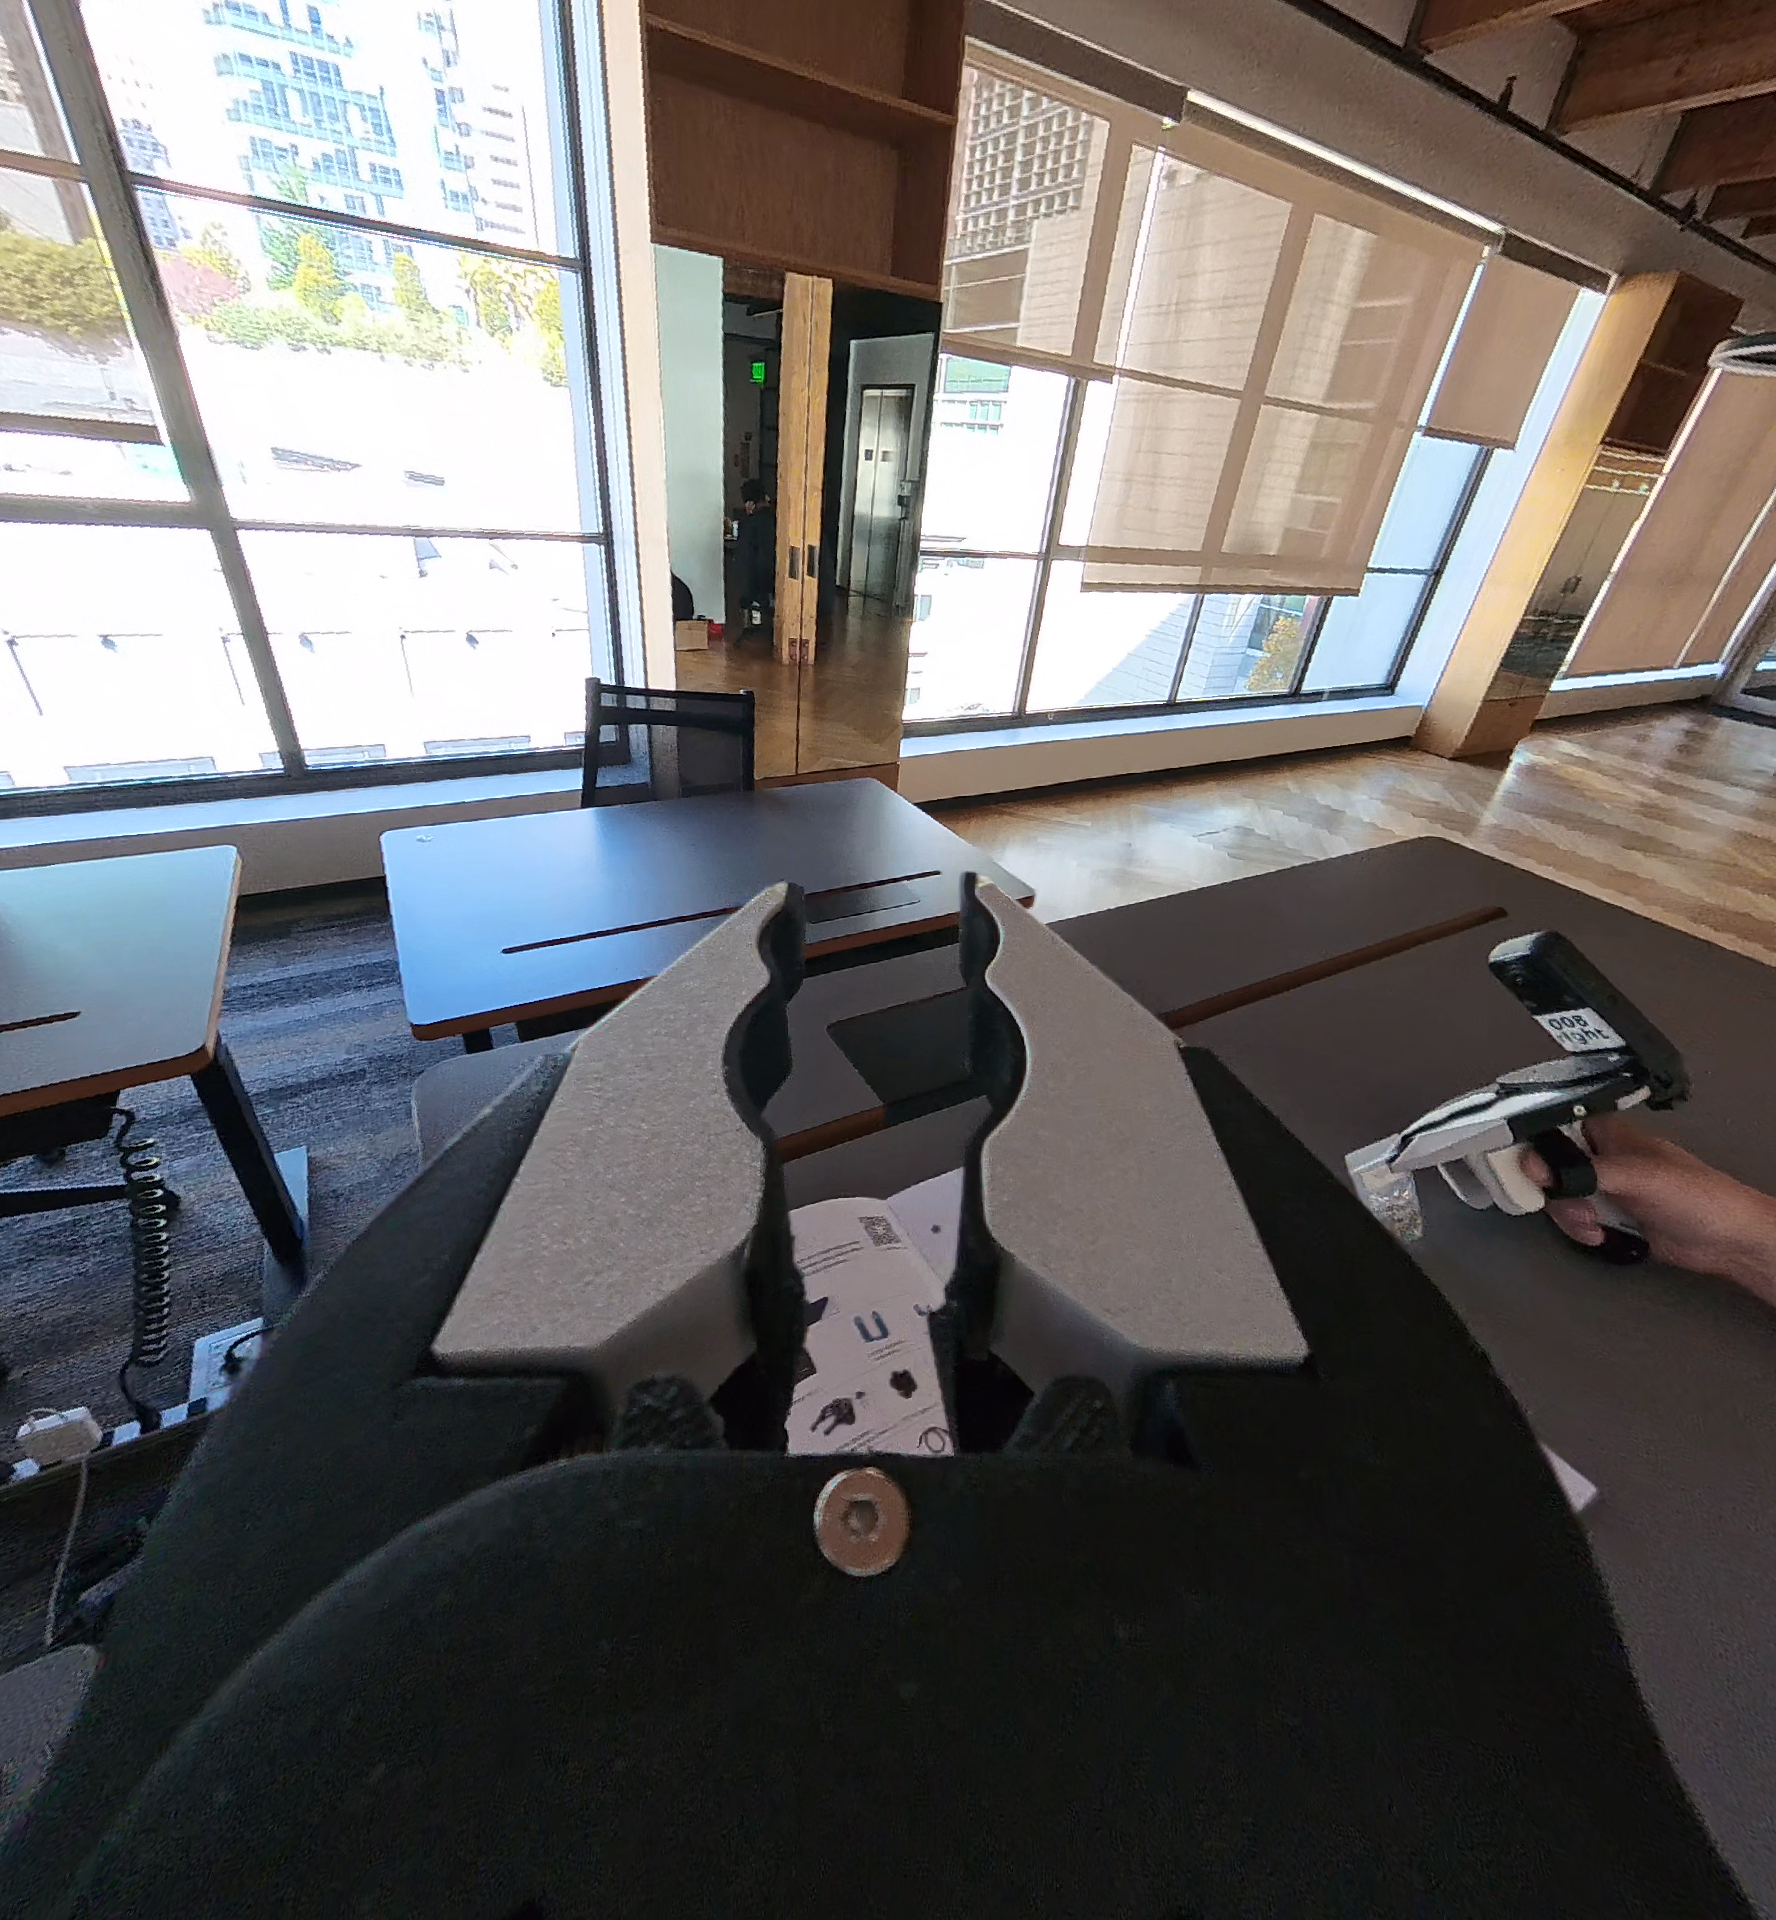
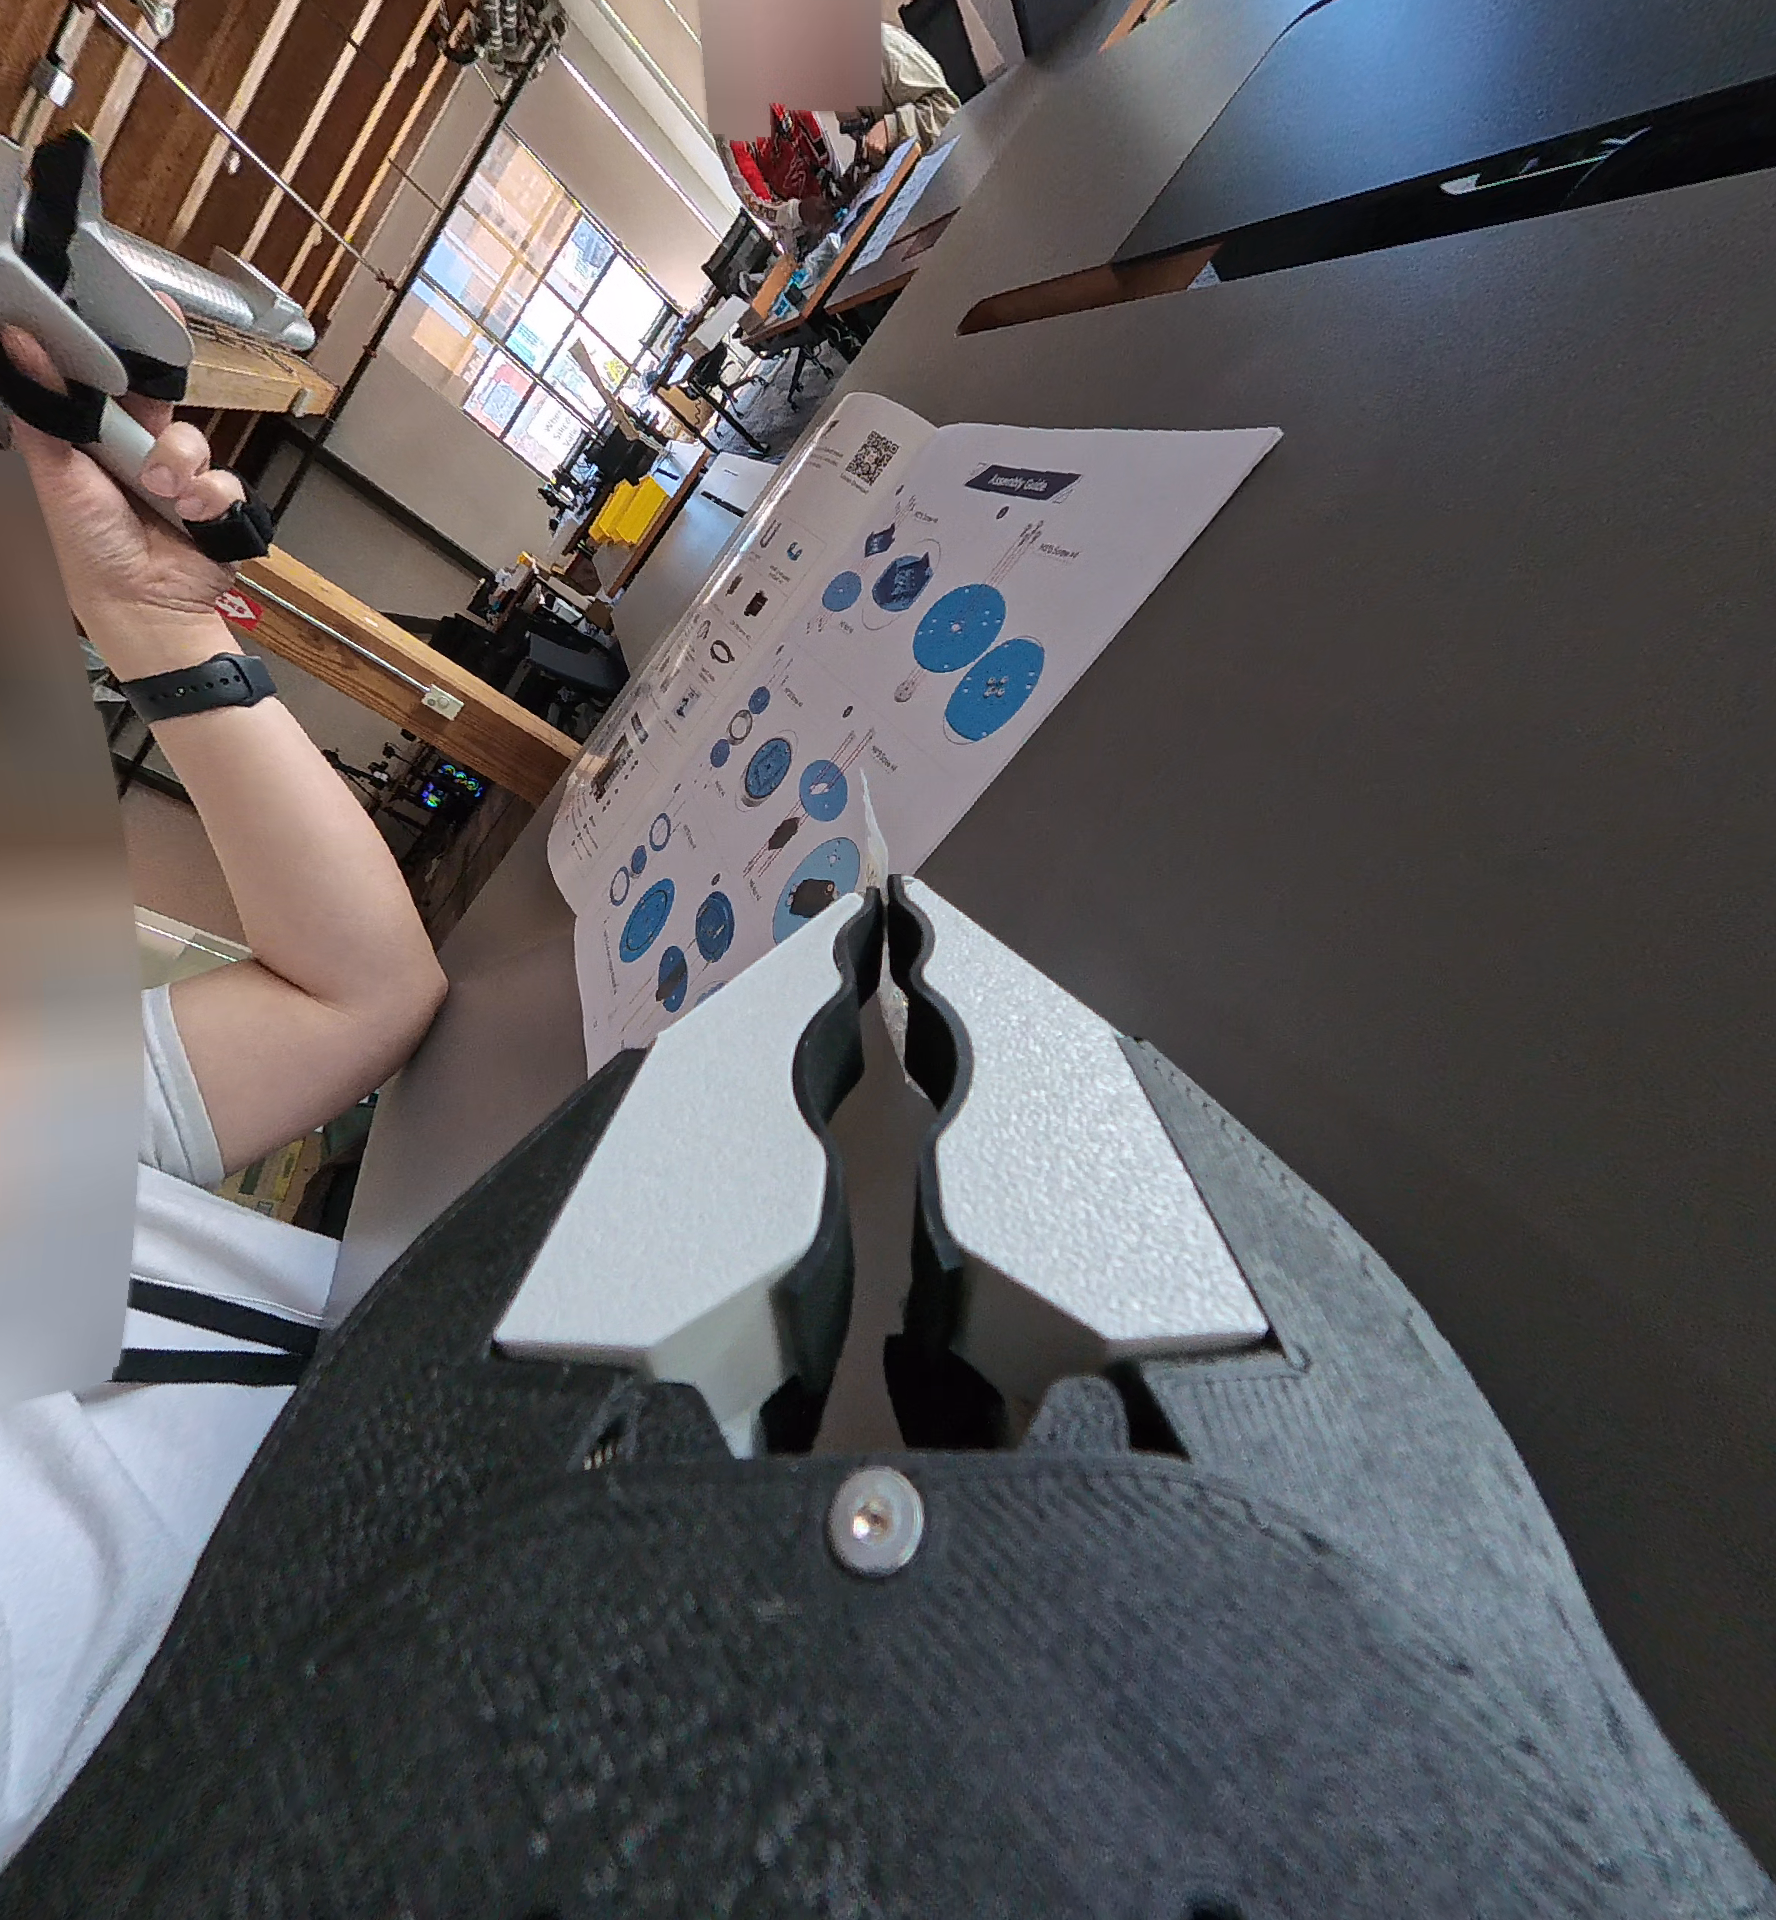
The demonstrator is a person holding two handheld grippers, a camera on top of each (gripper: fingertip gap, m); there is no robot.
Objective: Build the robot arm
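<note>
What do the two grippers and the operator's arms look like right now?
Each gripper, left and right, has pale grey wedge fingers with wavy black pads, on a textured black body with a silver bolt. The right one carries a white label. The left wrist wears a black band; a short white sleeve shows above.

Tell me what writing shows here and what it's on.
I won't copy wording; these bear it:
White printed sheet with blue diagrams, on the dark grey table: heading, captions, square code.
White sticker on the right gripper: short print.
Green sign over far doorway: too small.
Red sticker on wooden beam: blurred.
</note>
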